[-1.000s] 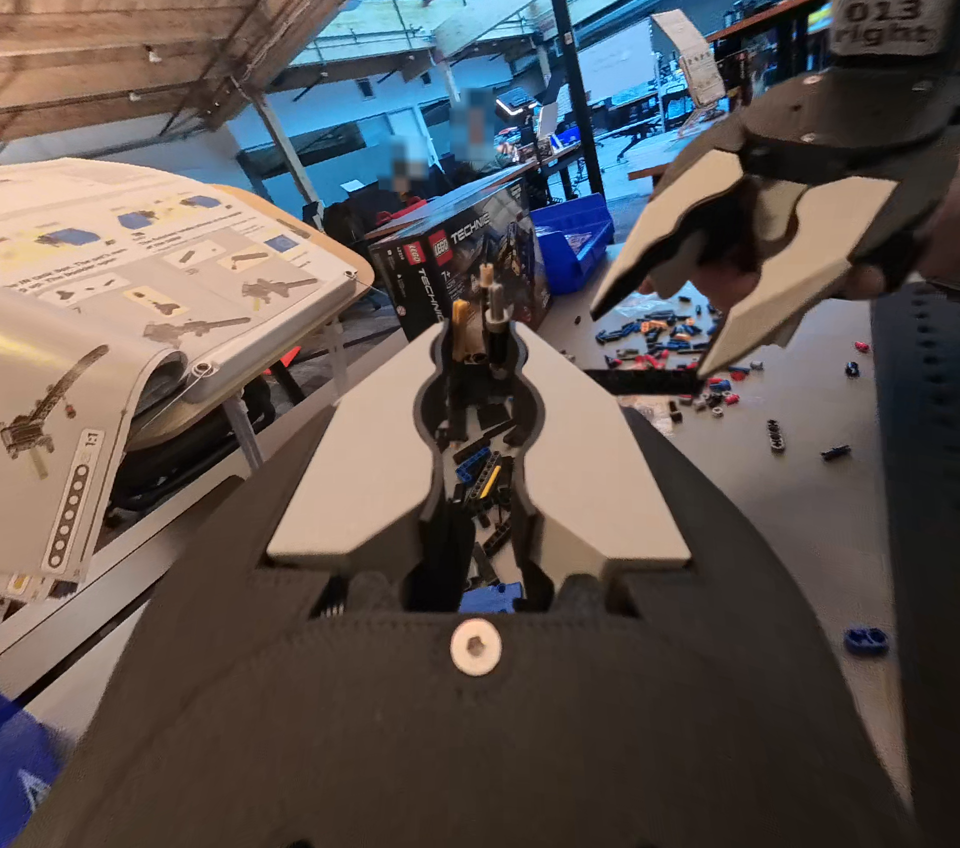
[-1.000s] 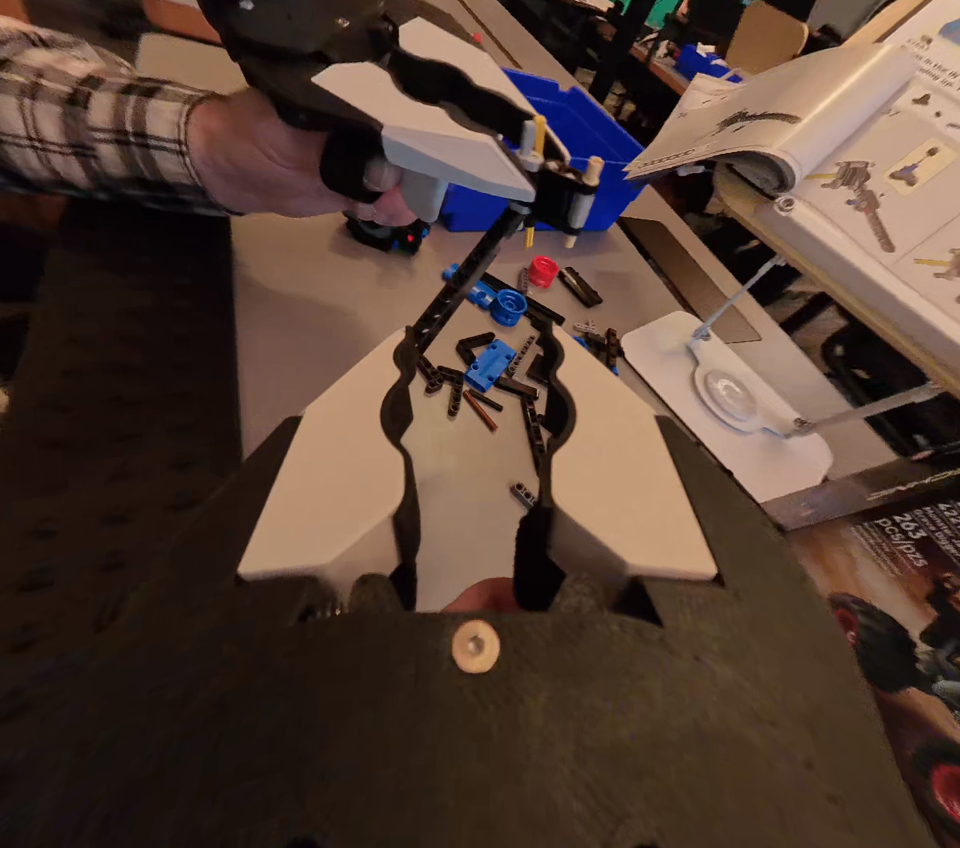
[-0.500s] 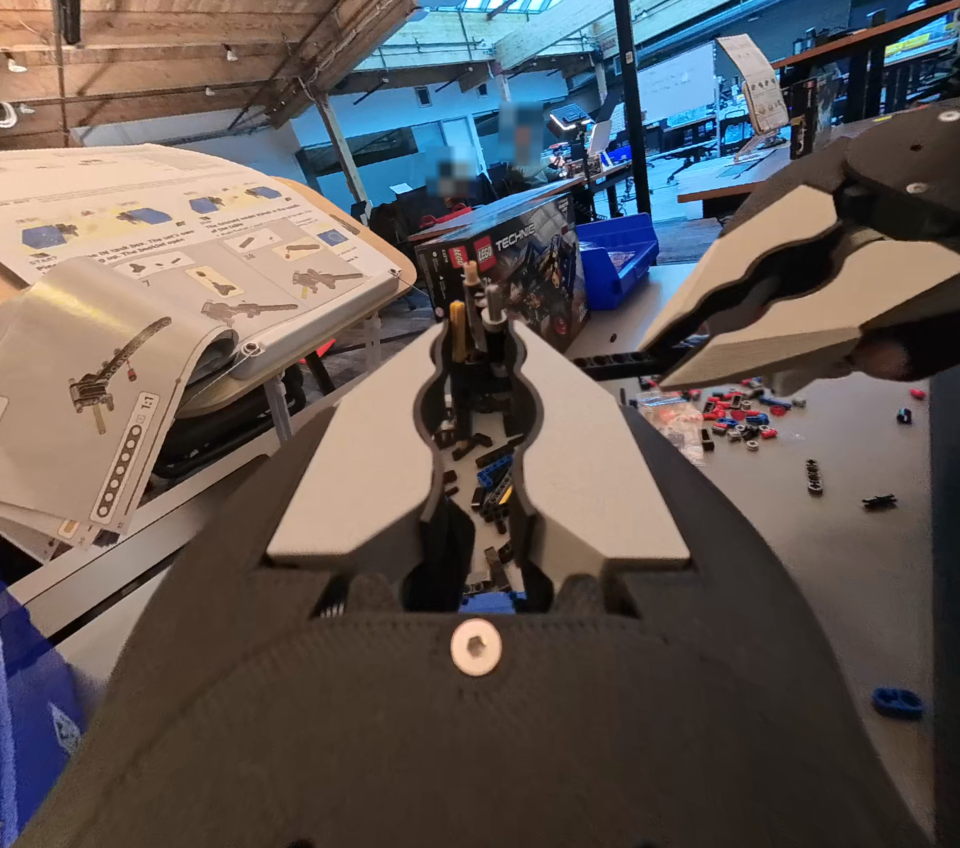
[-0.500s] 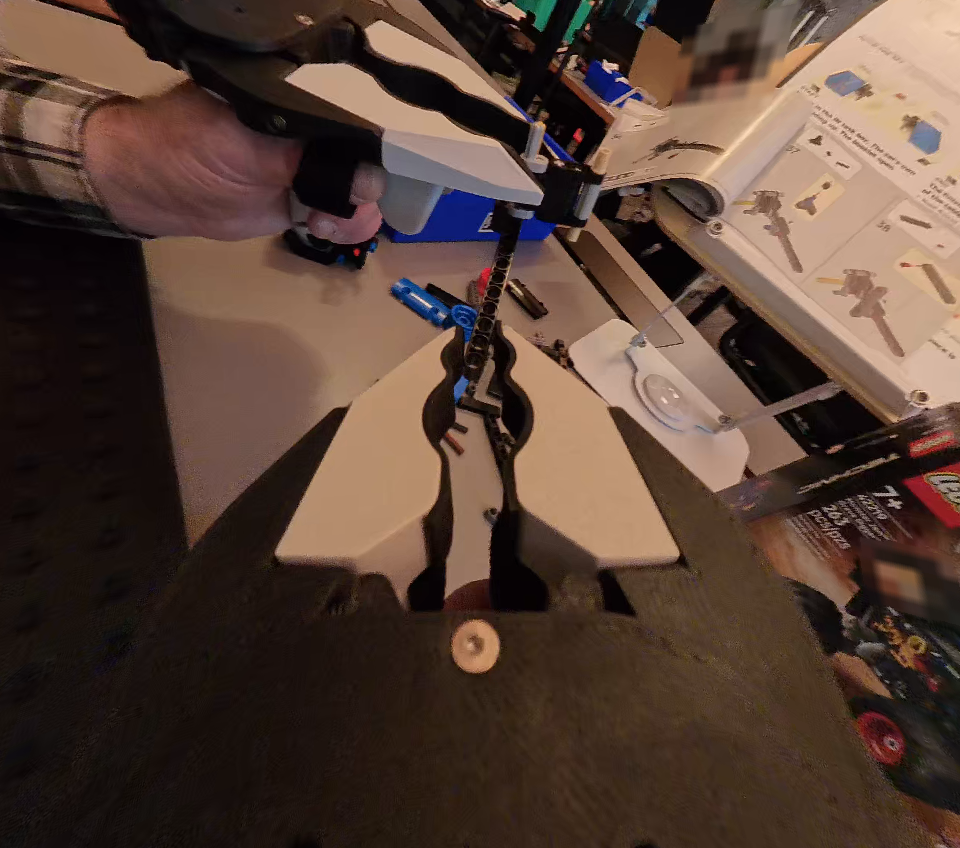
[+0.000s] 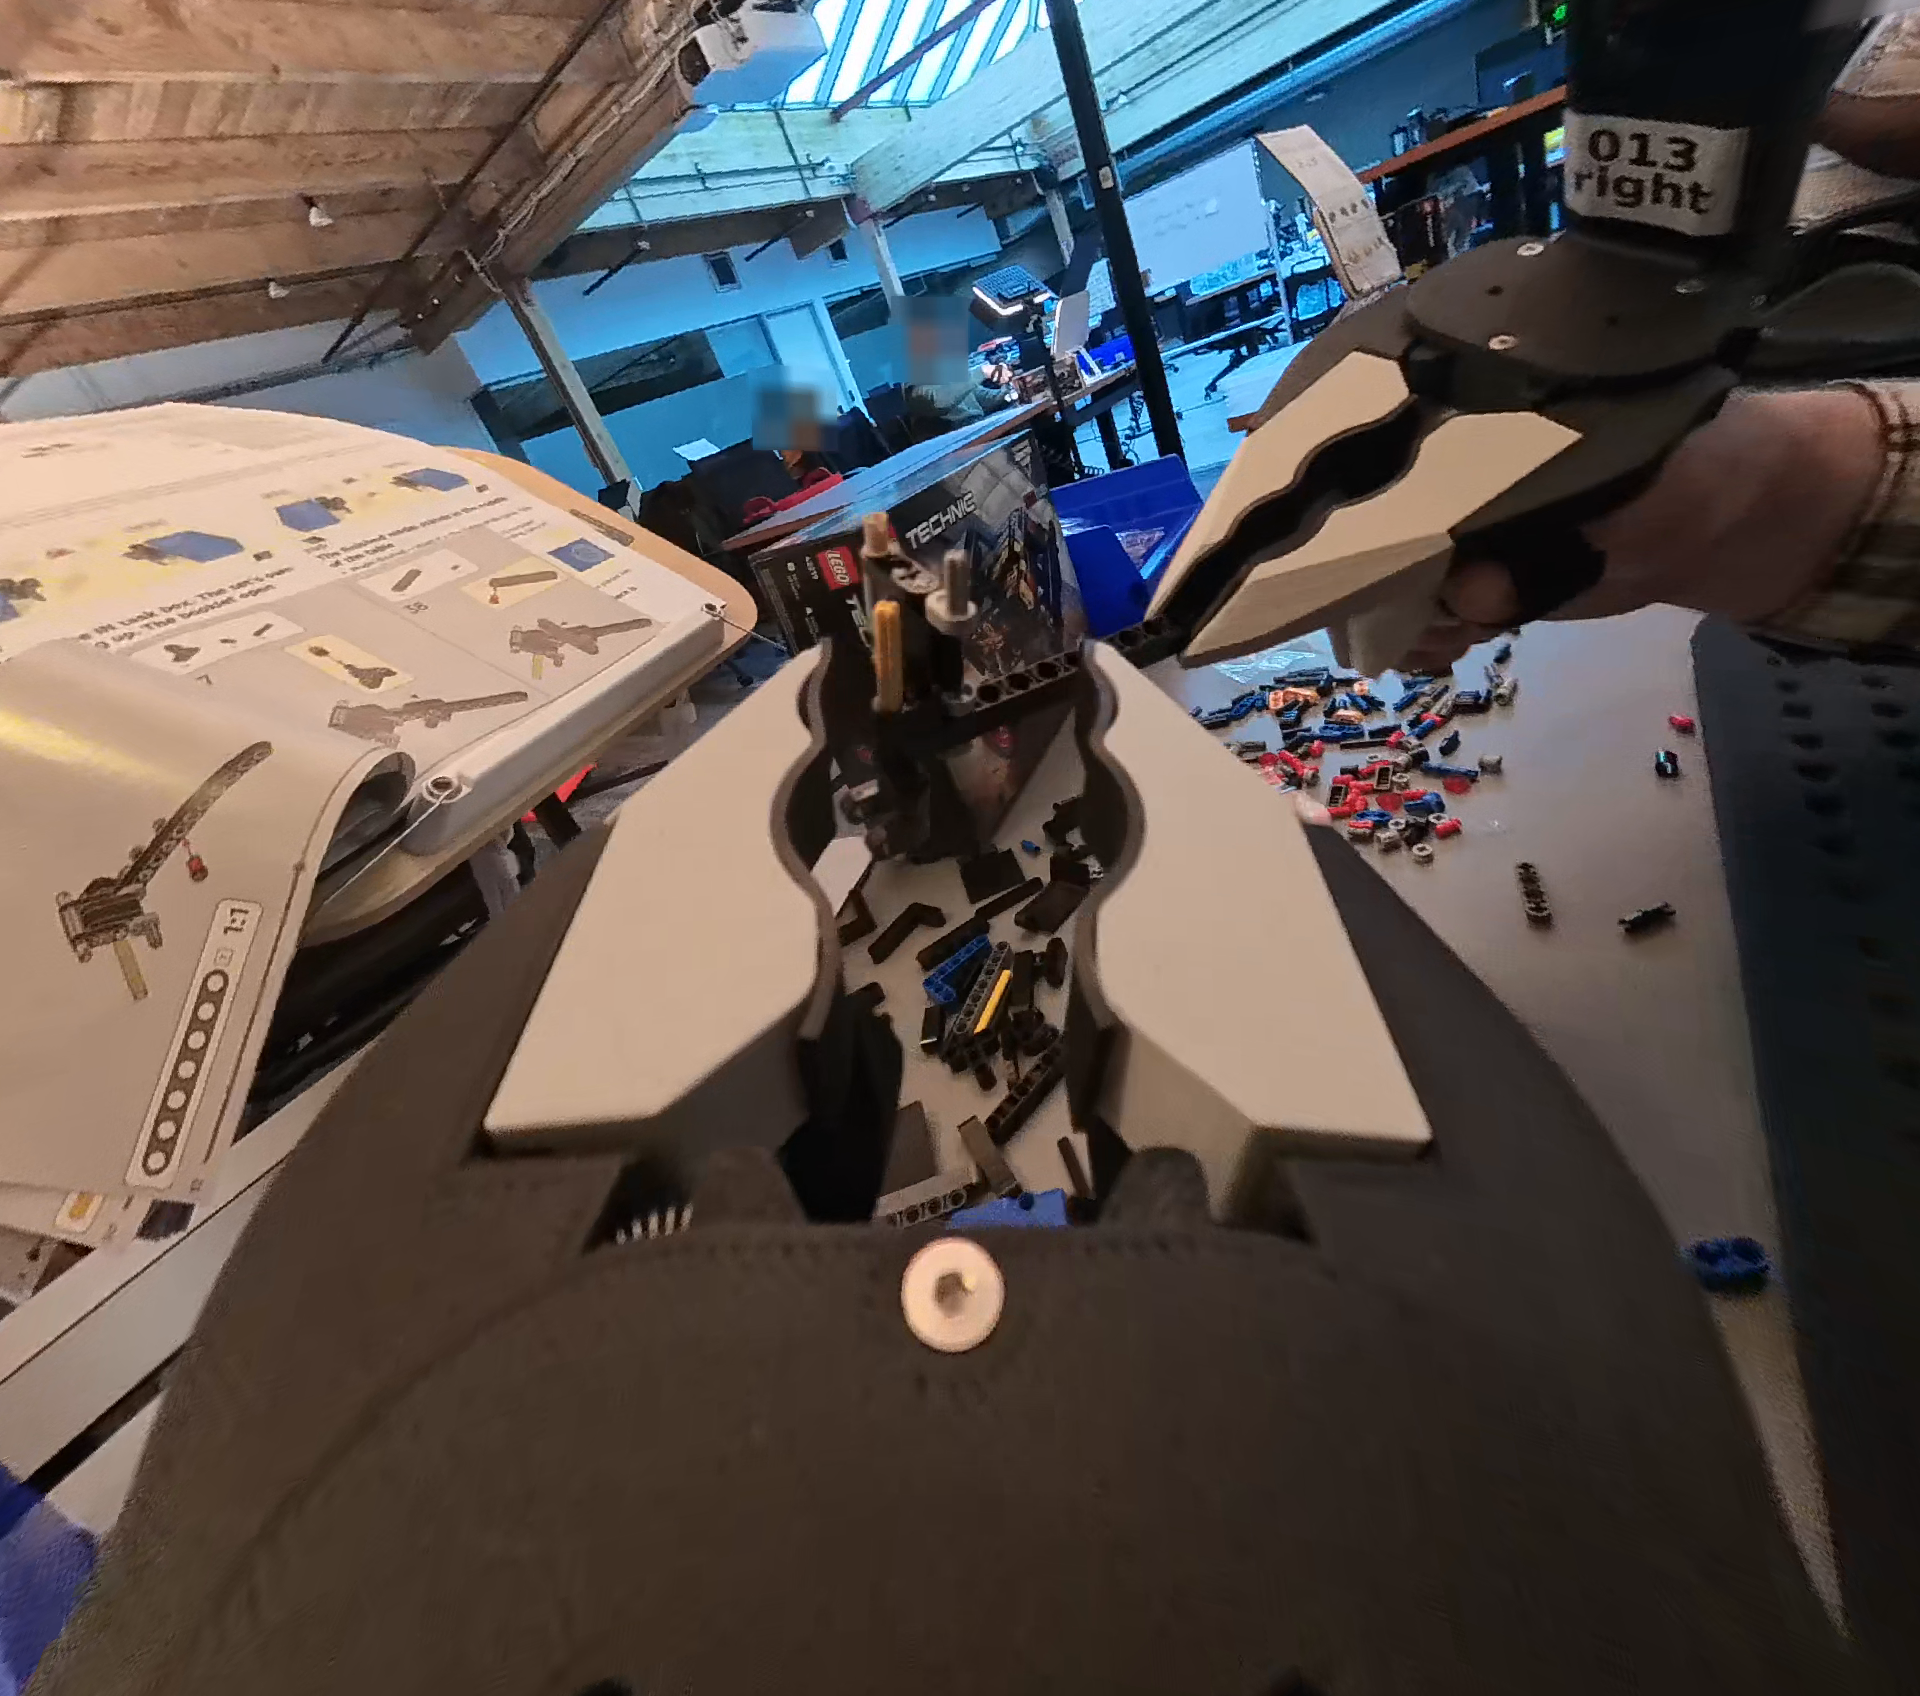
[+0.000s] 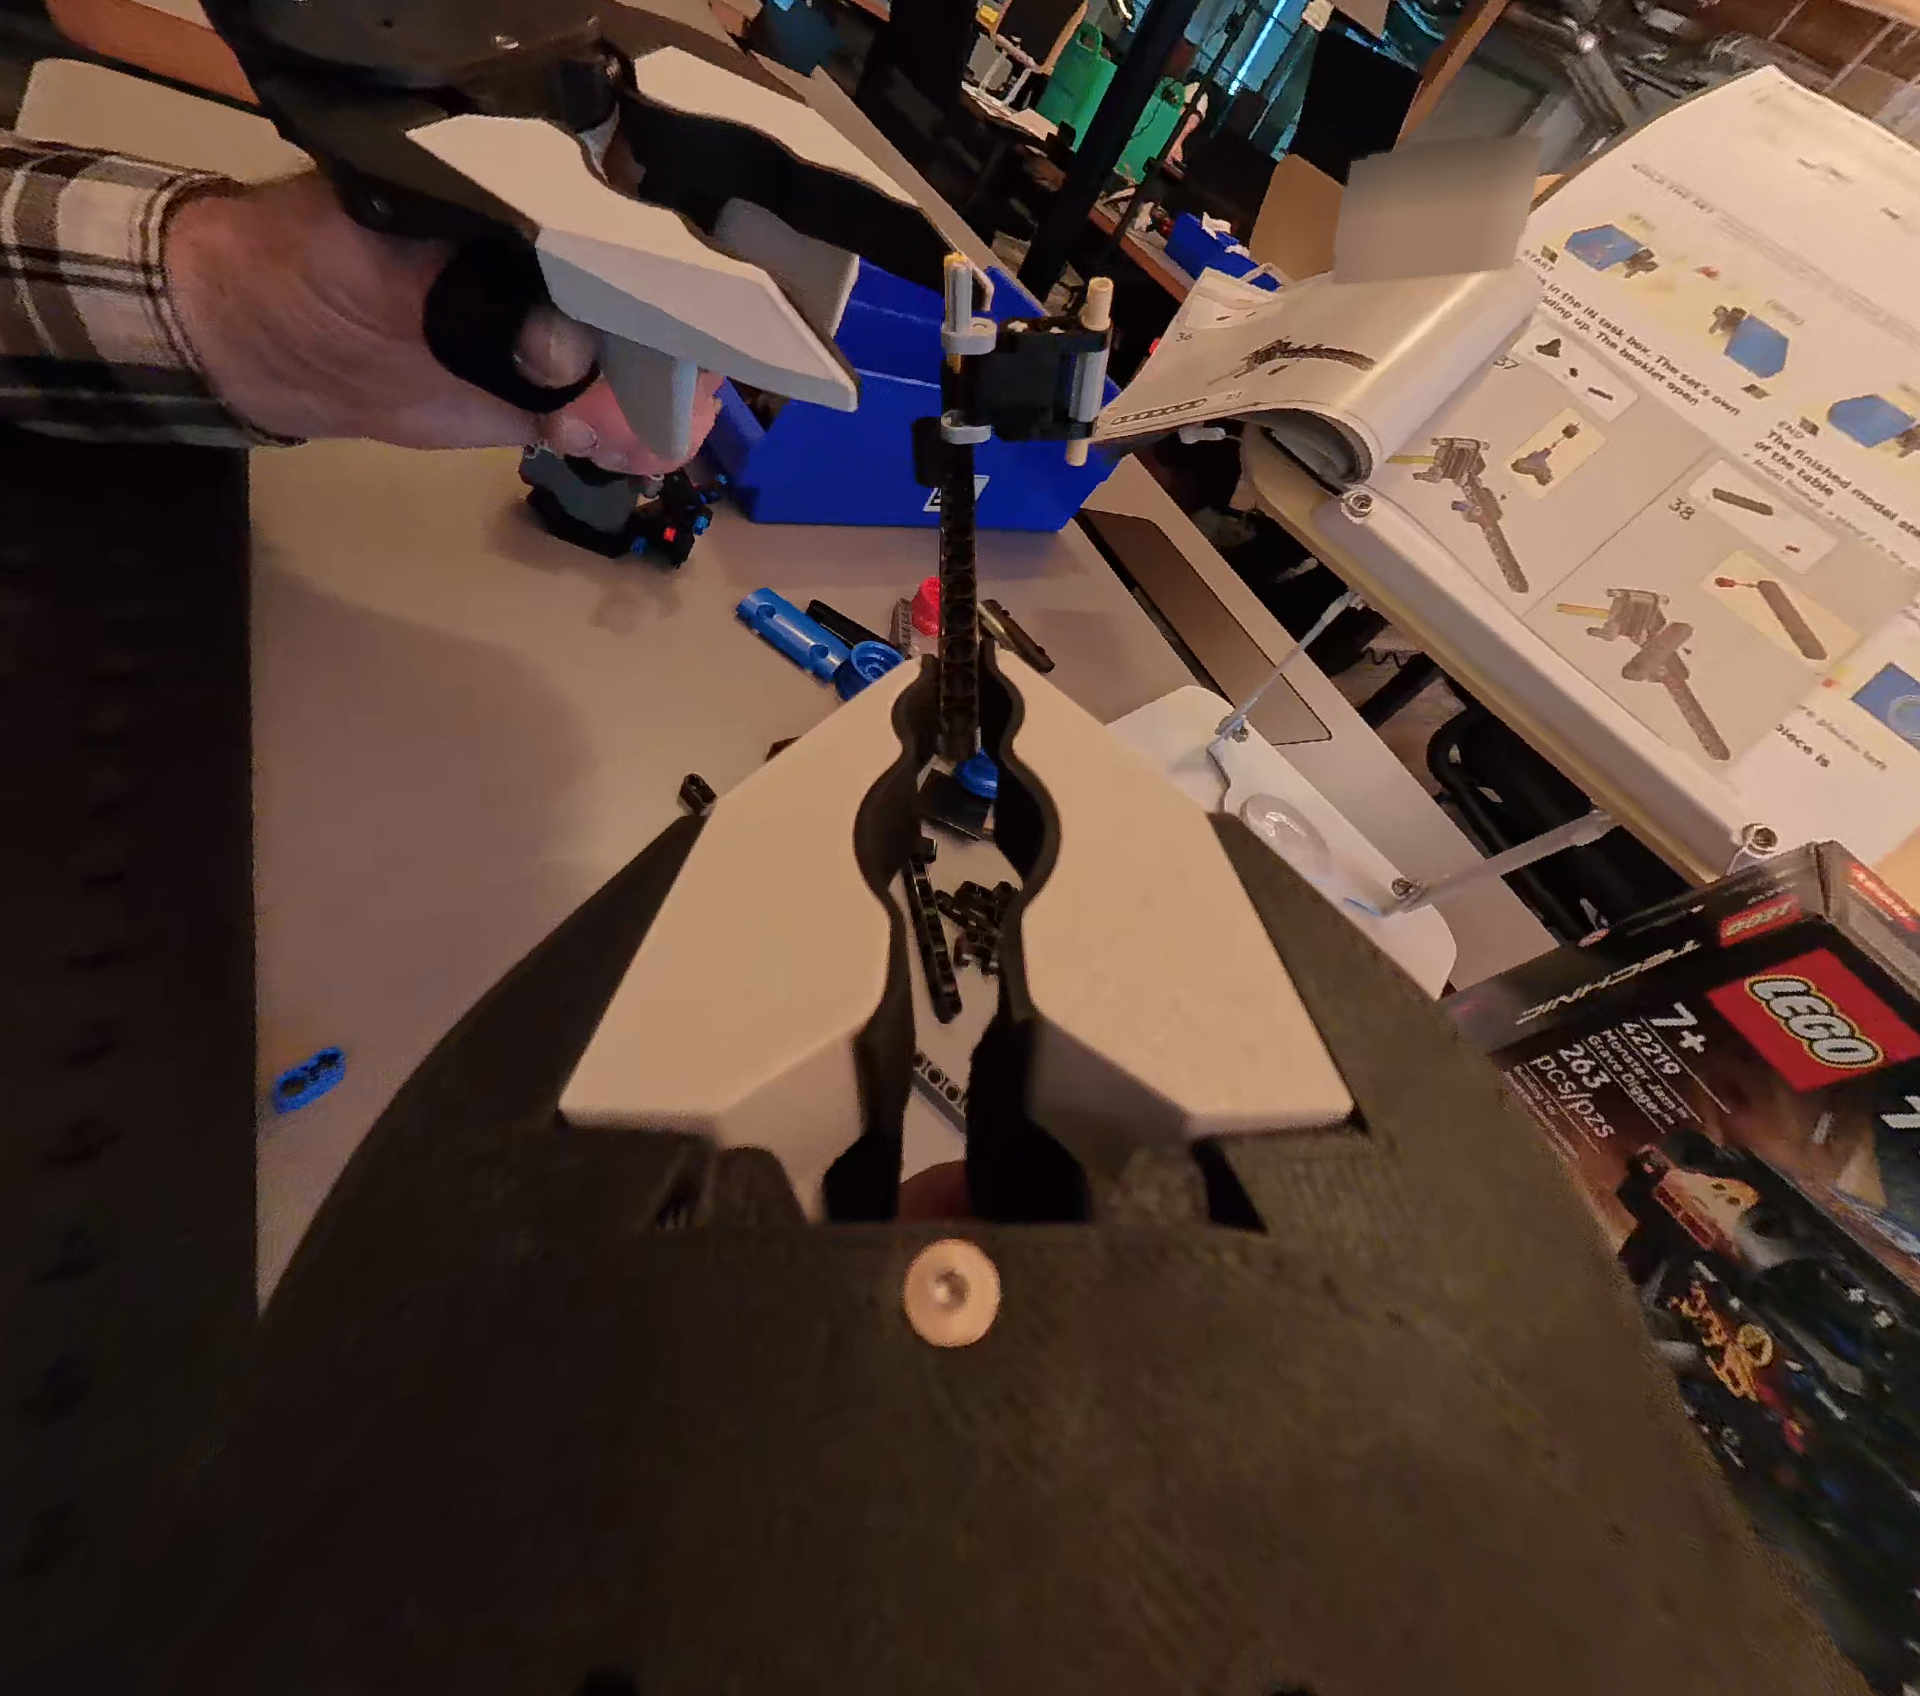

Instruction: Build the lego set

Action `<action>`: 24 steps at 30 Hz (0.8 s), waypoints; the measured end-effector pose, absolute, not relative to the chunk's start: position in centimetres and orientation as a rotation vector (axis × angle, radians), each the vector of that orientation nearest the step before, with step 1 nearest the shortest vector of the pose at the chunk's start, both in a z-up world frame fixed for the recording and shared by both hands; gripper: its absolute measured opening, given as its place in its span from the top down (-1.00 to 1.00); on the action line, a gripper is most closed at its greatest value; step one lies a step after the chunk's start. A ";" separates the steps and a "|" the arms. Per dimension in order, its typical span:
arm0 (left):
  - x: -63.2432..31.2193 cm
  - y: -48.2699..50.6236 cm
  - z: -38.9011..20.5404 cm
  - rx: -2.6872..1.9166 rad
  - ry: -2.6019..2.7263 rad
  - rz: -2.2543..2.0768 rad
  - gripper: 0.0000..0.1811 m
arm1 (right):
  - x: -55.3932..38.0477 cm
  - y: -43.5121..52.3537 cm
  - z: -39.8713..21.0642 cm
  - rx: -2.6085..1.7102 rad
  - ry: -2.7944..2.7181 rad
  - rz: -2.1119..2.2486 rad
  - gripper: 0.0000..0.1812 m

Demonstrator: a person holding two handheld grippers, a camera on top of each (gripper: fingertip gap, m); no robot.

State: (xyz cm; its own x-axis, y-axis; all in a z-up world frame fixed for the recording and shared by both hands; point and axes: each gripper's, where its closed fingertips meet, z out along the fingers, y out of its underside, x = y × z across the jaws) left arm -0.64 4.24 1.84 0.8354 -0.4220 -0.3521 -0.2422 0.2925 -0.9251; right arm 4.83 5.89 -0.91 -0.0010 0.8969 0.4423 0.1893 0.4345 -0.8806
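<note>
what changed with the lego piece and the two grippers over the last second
The right gripper closed on the beam of the assembly. The left gripper opened and let it go, now standing beside it. Loose parts, booklet and box stayed put.

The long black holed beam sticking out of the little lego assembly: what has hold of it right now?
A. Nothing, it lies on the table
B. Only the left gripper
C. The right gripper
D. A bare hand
C: in the right wrist view the right gripper is shut on the black beam, while the left gripper has opened.
</note>
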 end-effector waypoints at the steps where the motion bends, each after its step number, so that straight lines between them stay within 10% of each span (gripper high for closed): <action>1: -0.8 4.2 1.9 -1.292 0.613 -0.131 0.53 | 4.9 5.9 -1.0 -1.001 -1.501 0.747 0.94; 24: 0.3 4.5 -2.2 -1.431 0.823 -0.139 0.75 | 4.7 5.6 -4.1 -0.900 -1.656 0.771 0.94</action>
